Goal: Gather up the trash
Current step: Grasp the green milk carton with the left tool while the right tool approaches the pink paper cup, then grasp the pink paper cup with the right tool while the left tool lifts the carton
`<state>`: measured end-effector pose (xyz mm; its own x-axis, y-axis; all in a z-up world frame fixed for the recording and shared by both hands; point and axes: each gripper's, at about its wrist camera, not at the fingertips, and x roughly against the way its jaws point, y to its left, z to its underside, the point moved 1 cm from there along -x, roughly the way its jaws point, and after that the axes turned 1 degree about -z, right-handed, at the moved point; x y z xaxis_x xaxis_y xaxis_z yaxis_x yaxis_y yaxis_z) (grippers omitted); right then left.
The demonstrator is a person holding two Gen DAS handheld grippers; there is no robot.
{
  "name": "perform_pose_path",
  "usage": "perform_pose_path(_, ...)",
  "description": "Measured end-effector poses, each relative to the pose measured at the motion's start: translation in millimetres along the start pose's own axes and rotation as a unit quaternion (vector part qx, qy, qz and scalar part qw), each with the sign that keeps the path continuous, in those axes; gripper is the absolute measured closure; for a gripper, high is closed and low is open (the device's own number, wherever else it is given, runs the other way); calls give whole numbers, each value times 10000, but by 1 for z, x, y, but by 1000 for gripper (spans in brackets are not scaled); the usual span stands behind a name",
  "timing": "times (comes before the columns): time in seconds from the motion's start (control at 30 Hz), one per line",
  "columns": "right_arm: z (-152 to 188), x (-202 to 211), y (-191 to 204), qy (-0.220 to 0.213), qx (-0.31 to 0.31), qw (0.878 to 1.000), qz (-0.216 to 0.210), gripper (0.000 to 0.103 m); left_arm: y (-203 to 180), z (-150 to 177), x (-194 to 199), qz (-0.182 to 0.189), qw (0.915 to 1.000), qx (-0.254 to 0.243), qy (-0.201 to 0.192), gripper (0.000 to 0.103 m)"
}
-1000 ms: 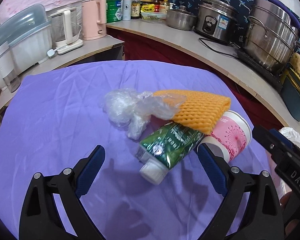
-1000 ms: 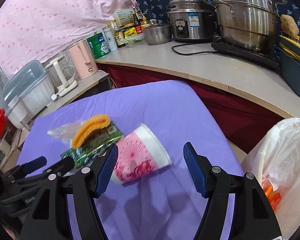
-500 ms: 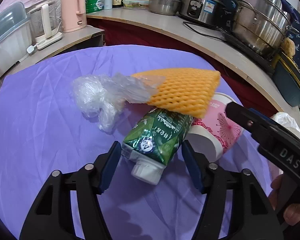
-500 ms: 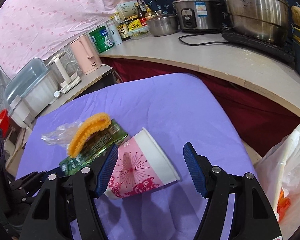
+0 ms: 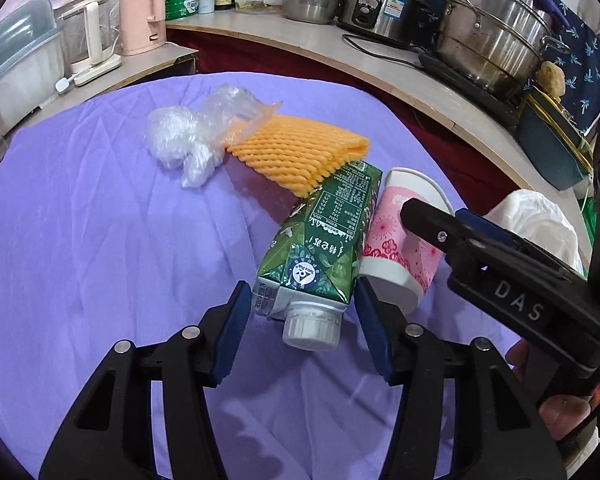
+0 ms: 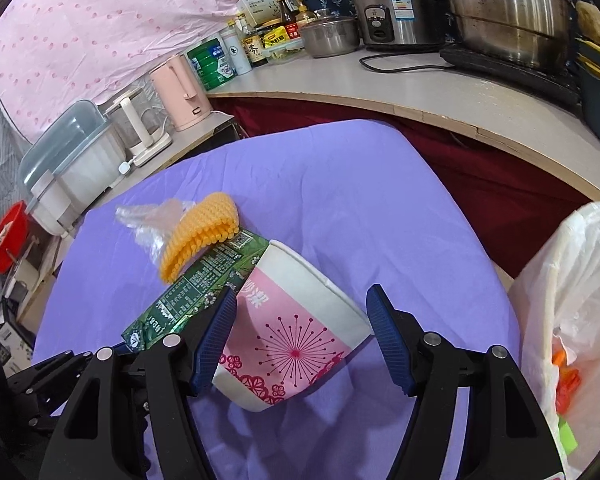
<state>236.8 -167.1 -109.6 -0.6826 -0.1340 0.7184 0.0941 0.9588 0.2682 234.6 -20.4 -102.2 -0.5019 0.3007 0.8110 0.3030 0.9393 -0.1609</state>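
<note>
A green drink carton [image 5: 320,240] lies cap-first toward me on the purple cloth [image 5: 100,240]. My left gripper [image 5: 302,312] is closing on its cap end, and both blue pads meet its sides. A pink-and-white paper cup [image 6: 296,320] lies on its side against the carton [image 6: 188,292]. My right gripper [image 6: 300,340] straddles the cup. It stands open, with its left pad at the cup's side and its right pad clear of the rim. An orange foam net [image 5: 300,152] rests on the carton's far end. Crumpled clear plastic [image 5: 188,136] lies beside the net.
A white trash bag [image 6: 572,300] hangs open past the table's right edge, with orange scraps inside. Behind the table runs a curved counter [image 5: 440,100] with steel pots [image 5: 488,36], a rice cooker [image 5: 384,0] and a pink kettle [image 5: 140,12]. The right gripper's finger [image 5: 460,232] crosses the cup [image 5: 396,240].
My left gripper has moved forward to the carton and its jaws have narrowed around the cap end. The right gripper has come down closer over the cup at the same width.
</note>
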Motion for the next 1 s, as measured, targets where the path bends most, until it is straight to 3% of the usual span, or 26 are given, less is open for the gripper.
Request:
perform_pose_path(0.2, 11, 6, -5, 59, -78, 9999, 42, 38, -4, 4, -1, 8, 9999, 105, 61, 51)
perform_pose_path(0.33, 15, 12, -13, 10, -275, 9996, 15, 38, -5, -2, -11, -90, 9999, 62, 44, 43)
perform_pose_path(0.6, 15, 13, -18, 51, -298, 9995, 67, 38, -7, -2, -15, -101, 9999, 14, 11, 51)
perform_pose_path(0.77, 16, 9, -11, 137, -316, 9994, -52, 38, 11, 3, -1, -331, 9992, 227, -93, 51)
perform_pose_path(1.0, 19, -4, -6, 249, -574, 9974, -371, 38, 31, 8, 5, -362, 9983, 463, -39, 51)
